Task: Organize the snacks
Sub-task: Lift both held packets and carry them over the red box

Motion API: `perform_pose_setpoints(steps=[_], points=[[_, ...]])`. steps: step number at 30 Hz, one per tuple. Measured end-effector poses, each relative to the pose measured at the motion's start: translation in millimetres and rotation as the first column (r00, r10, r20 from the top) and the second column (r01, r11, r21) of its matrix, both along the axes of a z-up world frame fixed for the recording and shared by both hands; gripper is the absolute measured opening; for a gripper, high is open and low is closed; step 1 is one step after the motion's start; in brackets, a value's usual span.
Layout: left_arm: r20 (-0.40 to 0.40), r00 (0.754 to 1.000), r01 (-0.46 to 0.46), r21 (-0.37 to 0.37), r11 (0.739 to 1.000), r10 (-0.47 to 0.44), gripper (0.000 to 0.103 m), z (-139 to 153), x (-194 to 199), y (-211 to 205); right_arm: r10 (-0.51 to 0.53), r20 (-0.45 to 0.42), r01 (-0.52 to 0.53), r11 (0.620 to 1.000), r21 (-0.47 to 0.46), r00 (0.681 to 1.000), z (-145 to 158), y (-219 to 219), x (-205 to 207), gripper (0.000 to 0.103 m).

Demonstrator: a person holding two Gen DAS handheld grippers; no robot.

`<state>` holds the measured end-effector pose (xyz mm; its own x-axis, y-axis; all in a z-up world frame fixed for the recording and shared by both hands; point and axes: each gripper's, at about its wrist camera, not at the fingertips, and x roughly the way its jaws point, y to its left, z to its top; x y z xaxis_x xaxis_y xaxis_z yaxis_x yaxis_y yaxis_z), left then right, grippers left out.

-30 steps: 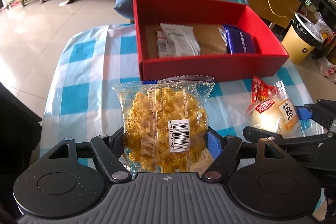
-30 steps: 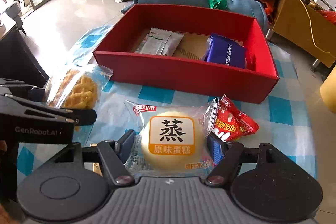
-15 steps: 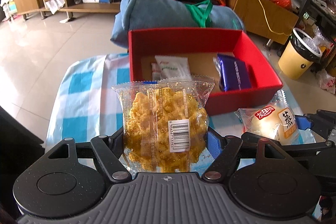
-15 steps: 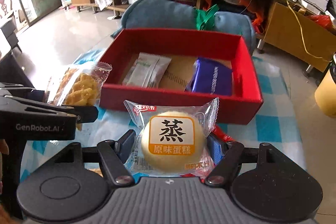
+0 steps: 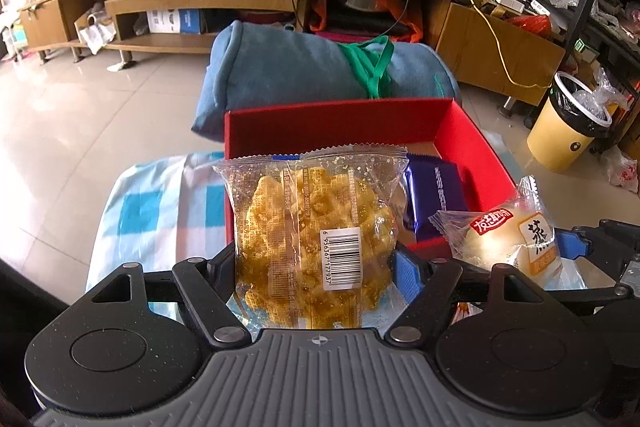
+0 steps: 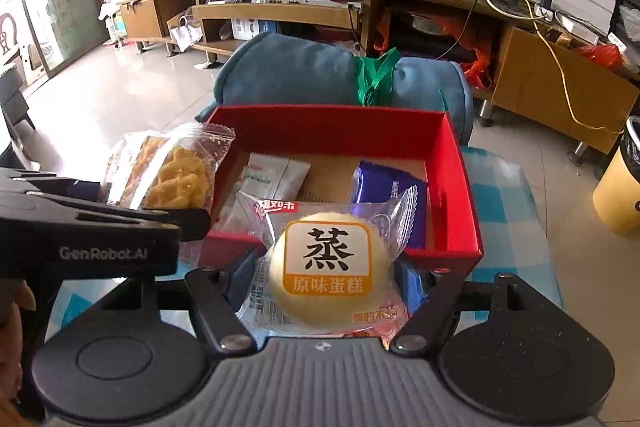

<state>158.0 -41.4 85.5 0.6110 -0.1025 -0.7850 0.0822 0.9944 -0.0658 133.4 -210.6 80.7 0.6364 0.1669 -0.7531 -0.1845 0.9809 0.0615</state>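
The red box [image 6: 460, 187] sits on the checked counter [image 5: 152, 211], just ahead of and below both tools, its long side running across the view. The left hand-held gripper [image 5: 316, 267] pinches a clear bag of yellow crisps [image 5: 312, 239] upright over the box's left end. The right hand-held gripper [image 6: 328, 279] clamps a wrapped steamed cake [image 6: 328, 267] over the near wall.

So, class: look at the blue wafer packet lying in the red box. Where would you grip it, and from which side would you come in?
Grip the blue wafer packet across its short width, near the middle, coming from above. It lies roughly flat on the floor of the red box, whose walls block any sideways approach, while its top face is open. The white packet lies apart from it, probably leaving room for fingers.
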Motion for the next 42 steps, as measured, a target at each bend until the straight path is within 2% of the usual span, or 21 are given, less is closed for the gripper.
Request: perform_pose_setpoints(steps=[10,23,42], points=[[0.029,0.999,-0.018,-0.001,1.0,0.018,0.079,8.4,24.9,-1.0,-0.03,0.024,0.029,0.999,0.019,0.999,6.0,-4.3,27.0,0.066],[0.044,0.998,-0.033,0.006,0.999,0.033,0.079,5.7,55.2,-5.7,-0.058,0.024,0.058,0.998,0.011,0.998,0.4,-6.7,62.3,0.066],[-0.013,0.998,-0.067,0.058,0.996,0.068,0.08,-26.0,89.4,-9.2,-0.06,-0.042,0.058,0.997,-0.048,0.997,-37.3,-0.3,103.0,0.066]])
